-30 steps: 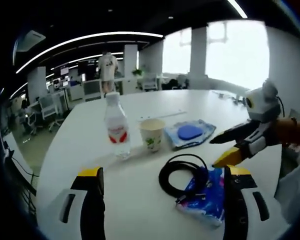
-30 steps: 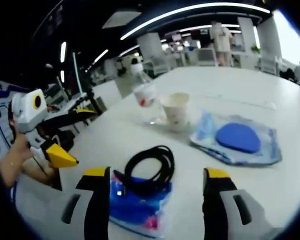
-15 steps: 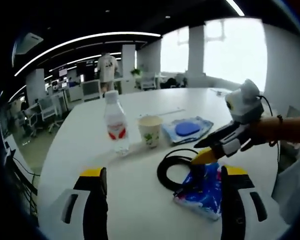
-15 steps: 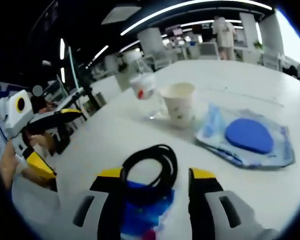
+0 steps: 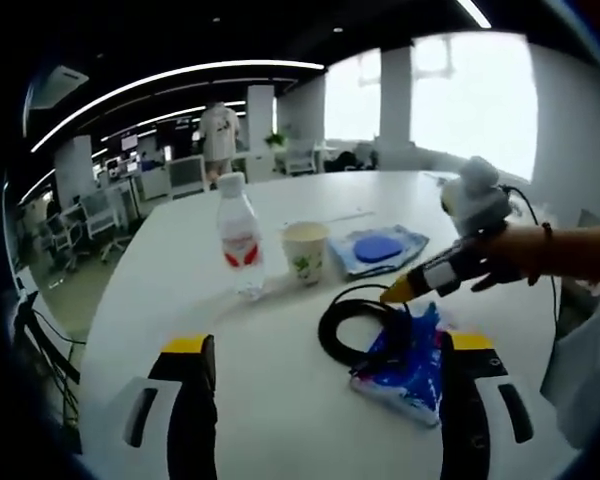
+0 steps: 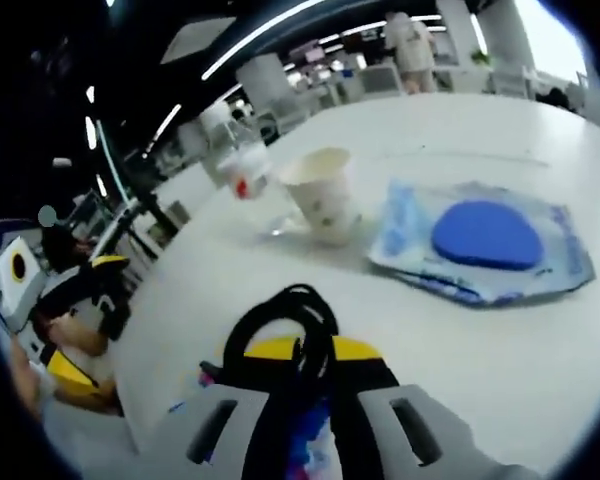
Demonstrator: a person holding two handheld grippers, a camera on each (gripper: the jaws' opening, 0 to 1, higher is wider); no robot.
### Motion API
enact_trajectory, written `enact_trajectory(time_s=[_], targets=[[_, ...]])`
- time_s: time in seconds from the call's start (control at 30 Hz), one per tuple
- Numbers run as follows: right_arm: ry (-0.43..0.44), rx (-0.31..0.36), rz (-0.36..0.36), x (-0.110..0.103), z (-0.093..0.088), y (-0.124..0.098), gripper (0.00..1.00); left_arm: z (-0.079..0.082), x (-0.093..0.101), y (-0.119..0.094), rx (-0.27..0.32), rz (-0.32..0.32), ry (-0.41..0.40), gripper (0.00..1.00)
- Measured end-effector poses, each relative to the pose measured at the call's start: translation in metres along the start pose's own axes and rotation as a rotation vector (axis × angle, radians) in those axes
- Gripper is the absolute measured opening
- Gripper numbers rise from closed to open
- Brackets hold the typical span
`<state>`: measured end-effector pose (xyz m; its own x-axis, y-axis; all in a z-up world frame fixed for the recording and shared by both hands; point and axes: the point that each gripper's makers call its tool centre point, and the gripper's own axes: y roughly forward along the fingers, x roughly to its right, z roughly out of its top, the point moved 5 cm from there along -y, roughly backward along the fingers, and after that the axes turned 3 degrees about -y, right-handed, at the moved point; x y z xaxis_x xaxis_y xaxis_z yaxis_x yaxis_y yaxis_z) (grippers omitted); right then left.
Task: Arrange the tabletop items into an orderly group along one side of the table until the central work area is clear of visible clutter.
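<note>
On the white table (image 5: 150, 300) a black cable coil (image 5: 363, 328) lies partly on a blue packet (image 5: 412, 358). Behind them stand a water bottle (image 5: 239, 240) and a paper cup (image 5: 305, 252), with a clear pouch holding a blue disc (image 5: 380, 247) beside the cup. My left gripper (image 5: 325, 345) hovers open, short of the coil. My right gripper (image 5: 398, 292) reaches in from the right, its tip on the coil. In the right gripper view, my right gripper (image 6: 305, 348) is shut on the cable (image 6: 285, 318). Beyond it are the bottle (image 6: 235, 165), cup (image 6: 320, 195) and pouch (image 6: 485, 240). The left gripper (image 6: 85, 320) shows at the far left.
A hand and forearm (image 5: 545, 255) hold the right gripper over the table's right part. The table edge (image 5: 85, 330) curves along the left. Office desks and chairs stand beyond it, and a person (image 5: 218, 130) stands far back.
My right gripper has moved forward onto the coil and its jaws have gone from wide apart to shut on the black cable. The left gripper has stayed open and nearly still.
</note>
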<state>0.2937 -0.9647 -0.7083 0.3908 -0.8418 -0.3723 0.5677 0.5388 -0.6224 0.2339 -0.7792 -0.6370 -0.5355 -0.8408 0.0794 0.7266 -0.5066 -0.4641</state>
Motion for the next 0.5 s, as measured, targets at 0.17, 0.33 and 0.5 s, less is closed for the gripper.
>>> enact_trajectory(time_s=[0.17, 0.33, 0.5], targets=[[0.075, 0.006, 0.027, 0.0, 0.002, -0.001, 0.02, 0.0, 0.0, -0.003, 0.014, 0.008, -0.022, 0.91], [0.107, 0.026, 0.057, -0.006, 0.006, -0.003, 0.0, -0.001, -0.002, -0.006, 0.013, 0.021, -0.029, 0.91], [0.104, 0.048, 0.1, -0.018, 0.011, -0.007, 0.0, -0.002, -0.004, -0.008, 0.018, 0.028, -0.044, 0.91]])
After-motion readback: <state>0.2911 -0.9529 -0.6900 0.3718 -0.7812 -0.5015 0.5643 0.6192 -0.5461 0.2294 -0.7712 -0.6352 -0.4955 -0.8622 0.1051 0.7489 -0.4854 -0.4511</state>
